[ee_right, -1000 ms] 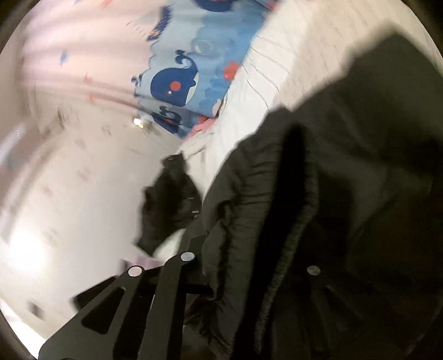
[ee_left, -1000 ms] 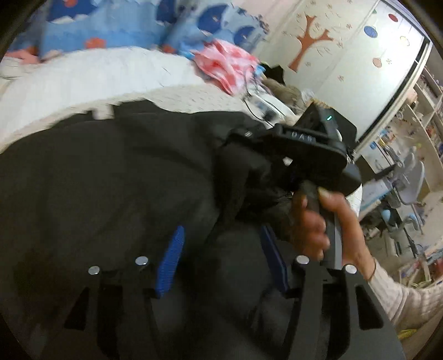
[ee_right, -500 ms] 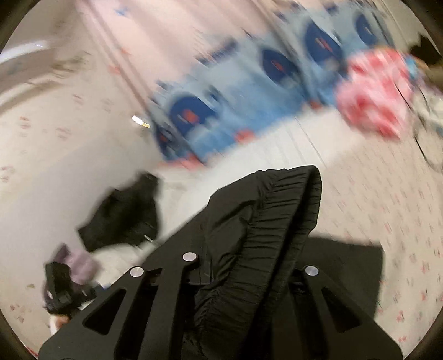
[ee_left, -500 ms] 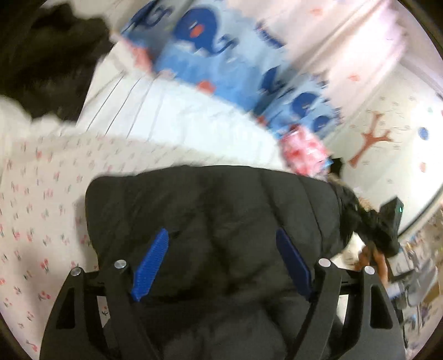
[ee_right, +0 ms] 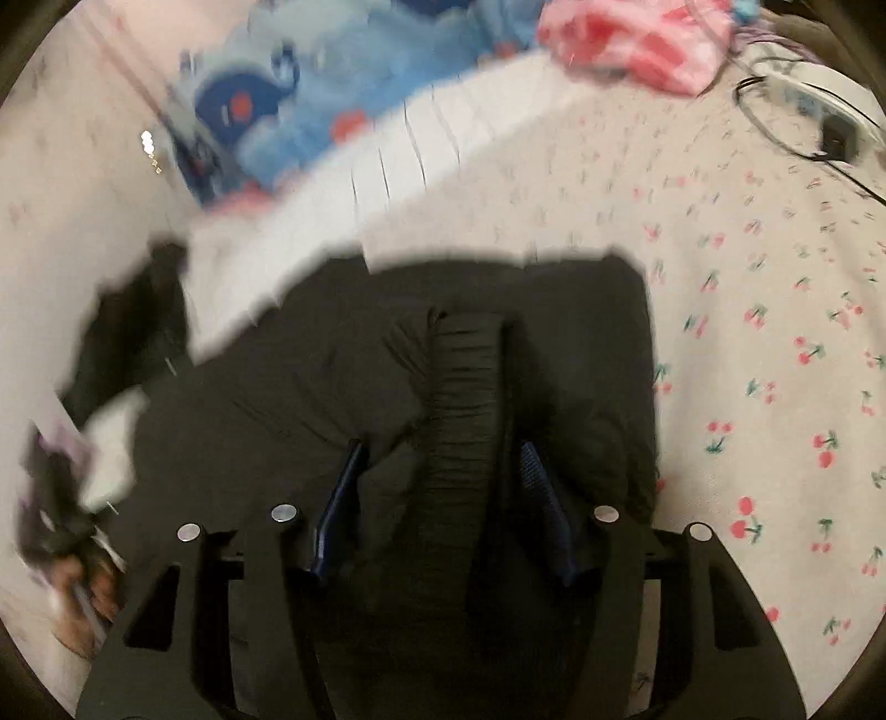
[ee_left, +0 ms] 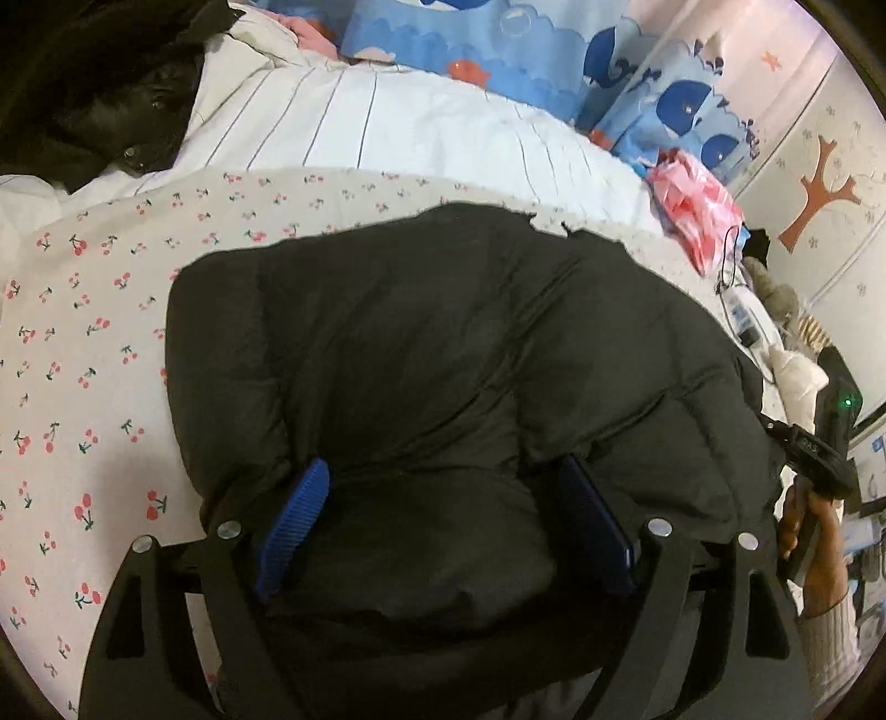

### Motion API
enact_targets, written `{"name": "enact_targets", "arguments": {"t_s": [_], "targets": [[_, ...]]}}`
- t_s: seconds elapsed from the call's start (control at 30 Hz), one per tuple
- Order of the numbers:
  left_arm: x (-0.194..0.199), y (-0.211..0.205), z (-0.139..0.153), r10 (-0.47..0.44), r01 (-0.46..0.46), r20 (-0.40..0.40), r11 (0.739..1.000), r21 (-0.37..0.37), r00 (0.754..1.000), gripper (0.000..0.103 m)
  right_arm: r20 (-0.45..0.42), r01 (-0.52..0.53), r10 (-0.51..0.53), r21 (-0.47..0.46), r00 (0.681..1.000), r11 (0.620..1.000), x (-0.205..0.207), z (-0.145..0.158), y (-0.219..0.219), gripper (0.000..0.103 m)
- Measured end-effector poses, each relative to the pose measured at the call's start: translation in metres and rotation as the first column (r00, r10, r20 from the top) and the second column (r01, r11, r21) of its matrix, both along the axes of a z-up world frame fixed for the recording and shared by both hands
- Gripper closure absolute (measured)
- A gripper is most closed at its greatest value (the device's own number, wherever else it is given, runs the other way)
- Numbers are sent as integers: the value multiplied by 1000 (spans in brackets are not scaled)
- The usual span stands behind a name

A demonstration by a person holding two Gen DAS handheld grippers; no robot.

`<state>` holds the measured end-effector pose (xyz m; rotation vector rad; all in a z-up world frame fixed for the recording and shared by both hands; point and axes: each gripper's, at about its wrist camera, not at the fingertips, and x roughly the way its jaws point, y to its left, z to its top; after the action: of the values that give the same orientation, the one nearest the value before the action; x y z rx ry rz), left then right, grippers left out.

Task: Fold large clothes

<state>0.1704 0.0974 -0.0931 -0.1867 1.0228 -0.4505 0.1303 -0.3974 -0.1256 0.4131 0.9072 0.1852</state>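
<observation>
Bed [ee_left: 83,387] with cherry-print sheet was the work surface; striped duvet [ee_left: 387,127] and whale-print pillows [ee_left: 498,44] sat behind it, pink cloth [ee_left: 692,210] off to the far side, and a second dark garment [ee_left: 83,83] lay at the far corner.

Black jacket [ee_left: 443,343] lay folded into a compact block on the sheet, directly under and ahead of both grippers.

Left gripper [ee_left: 443,526]: jaws opening, wide. Blue pads [ee_left: 293,526] straddled the near puffy edge of the jacket; fabric sat between them but the pads weren't pressing on it. Looked released.

Right gripper [ee_right: 437,498]: jaws opening, about half spread. Ribbed cuff [ee_right: 470,399] stood up between the pads, running straight away from the gripper along its pointing line. A gap showed on both sides of the cuff, so no grip. View was motion-blurred, so contact at the base was uncertain.

Key relation: the block's long axis ran across the left view, side to side, with the left gripper at its near long edge, centred. The right gripper sat over the cuff end, nearer the loose part. My read: any tuck or tidy of that cuff falls to the right hand; the left is placed to press or square the near edge.
</observation>
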Motion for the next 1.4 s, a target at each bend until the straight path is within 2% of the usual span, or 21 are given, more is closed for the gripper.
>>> {"name": "enact_targets", "arguments": {"t_s": [0.07,0.17,0.23,0.3,0.37,0.5,0.57,0.67,0.73,0.8,0.9,0.93,0.97,1.0,1.03,1.1,1.17,1.2,1.3,1.4], "targets": [[-7,3,9,6,-6,-11,1000,-3,1000,21,6,25,-25,24,1000,999,-8,8,-14,48],[-36,27,35,14,-14,4,1000,-5,1000,21,19,83,-85,77,996,994,-46,24,-42,44],[-63,49,44,20,-20,-8,1000,-14,1000,20,-4,83,-83,95,997,992,-79,28,-56,32],[-100,76,49,33,-35,-32,999,-39,999,12,-36,56,-52,117,998,991,-116,27,-62,25],[-138,100,46,50,-54,-69,996,-64,996,8,-96,34,-19,148,995,988,-161,21,-69,20],[-209,132,16,45,-78,-228,987,-138,973,8,-198,-3,50,234,979,972,-236,0,-72,17],[-238,129,0,5,-59,-308,984,-167,951,8,-227,-21,82,260,970,965,-269,-8,-68,17],[-272,115,-8,-60,-3,-342,984,-179,938,8,-233,-56,136,320,963,946,-300,-13,-61,16],[-287,104,-11,-83,27,-355,987,-160,931,8,-233,-88,174,340,957,936,-315,-12,-53,12],[-297,94,-12,-76,39,-360,993,-107,930,7,-234,-138,231,356,945,924,-327,-11,-41,11],[-303,89,-13,-24,-4,-375,997,-72,927,8,-233,-190,311,427,922,884,-339,-16,-26,11],[-303,89,-12,-13,-15,-370,997,-73,929,8,-225,-223,343,431,912,875,-340,-16,-17,17],[-304,87,-11,4,-33,-361,997,-74,933,16,-222,-250,365,418,904,874,-334,-17,-6,25],[-305,86,-11,22,-50,-362,996,-68,932,29,-245,-253,368,398,897,882,-332,-22,3,47],[-305,86,-9,37,-68,-360,995,-72,932,37,-252,-239,353,392,901,889,-330,-25,8,71],[-306,86,1,56,-103,-355,988,-114,933,76,-211,-210,313,400,926,892,-327,-17,10,87],[-308,91,20,64,-116,-320,982,-147,945,86,-101,-200,271,446,957,873,-327,15,3,91],[-312,93,36,70,-122,-290,979,-166,955,89,-32,-207,248,455,968,866,-327,41,-4,93],[-324,103,84,78,-124,-199,965,-230,977,91,99,-222,200,477,975,850,-334,102,-32,94],[-345,116,120,76,-116,-141,947,-299,987,91,164,-212,149,485,975,848,-350,137,-66,94]]}}
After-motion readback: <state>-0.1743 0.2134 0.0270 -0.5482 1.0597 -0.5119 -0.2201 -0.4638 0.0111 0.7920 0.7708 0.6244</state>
